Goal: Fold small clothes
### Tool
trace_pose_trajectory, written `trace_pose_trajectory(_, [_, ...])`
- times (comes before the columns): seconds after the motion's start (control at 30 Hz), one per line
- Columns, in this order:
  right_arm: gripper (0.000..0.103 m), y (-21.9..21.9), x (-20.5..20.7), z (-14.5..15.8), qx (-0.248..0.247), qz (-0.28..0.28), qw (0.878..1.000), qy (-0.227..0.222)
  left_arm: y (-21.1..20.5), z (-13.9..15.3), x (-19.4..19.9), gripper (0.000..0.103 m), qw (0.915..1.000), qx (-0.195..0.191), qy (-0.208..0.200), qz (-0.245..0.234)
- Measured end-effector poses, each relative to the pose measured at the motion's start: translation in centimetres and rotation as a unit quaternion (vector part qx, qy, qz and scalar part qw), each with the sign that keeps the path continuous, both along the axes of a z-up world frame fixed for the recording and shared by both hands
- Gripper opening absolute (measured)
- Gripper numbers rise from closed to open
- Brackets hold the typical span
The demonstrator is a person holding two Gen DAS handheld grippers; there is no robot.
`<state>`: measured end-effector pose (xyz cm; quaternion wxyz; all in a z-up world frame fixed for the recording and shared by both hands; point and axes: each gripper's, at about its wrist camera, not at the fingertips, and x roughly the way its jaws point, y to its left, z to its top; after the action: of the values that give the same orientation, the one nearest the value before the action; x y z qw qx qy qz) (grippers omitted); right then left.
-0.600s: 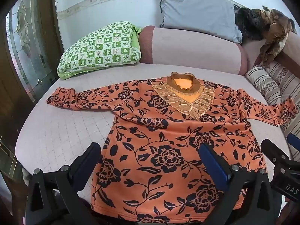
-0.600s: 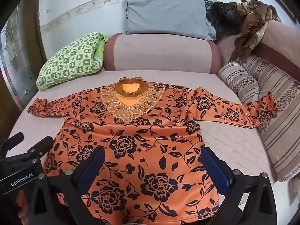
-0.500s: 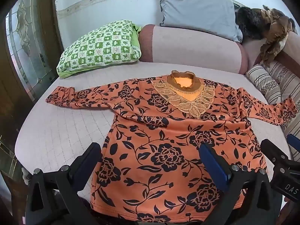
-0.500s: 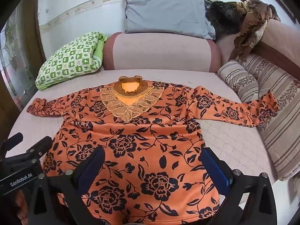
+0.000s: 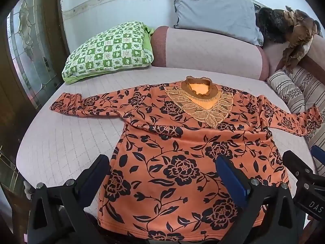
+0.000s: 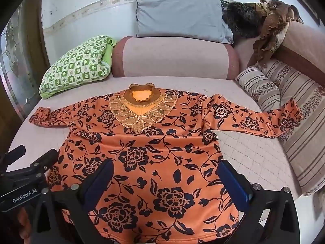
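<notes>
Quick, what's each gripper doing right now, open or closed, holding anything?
Left gripper: open, holding nothing, above the orange top.
Right gripper: open, holding nothing, above the same top.

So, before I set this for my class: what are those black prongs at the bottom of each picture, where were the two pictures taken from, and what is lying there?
There is no robot here. A person holds one two-fingered tool in each hand, and each tool carries a wide-angle camera that looks forward along its fingers. The black prongs with blue pads are those fingers. One picture comes from the left hand-held gripper, the other from the right hand-held gripper. Both are open and hold nothing.

On the pale quilted bed lies an orange long-sleeved top with black flowers and a lace collar, spread flat and face up, sleeves out to the sides. Nothing is folded yet. Behind it lie a green-and-white checked pillow and a grey pillow.
</notes>
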<state>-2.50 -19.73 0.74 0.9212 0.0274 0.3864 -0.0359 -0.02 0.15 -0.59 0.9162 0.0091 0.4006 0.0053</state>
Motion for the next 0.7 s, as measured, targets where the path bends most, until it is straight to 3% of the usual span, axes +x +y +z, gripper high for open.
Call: trace_pose_trajectory(0.7, [0.103,-0.76,-0.22,0.23,-0.006,-0.027,1.000,-0.008,0.56,0.30,-0.14,0.103,0.9999,-0.007,-0.006,0.009])
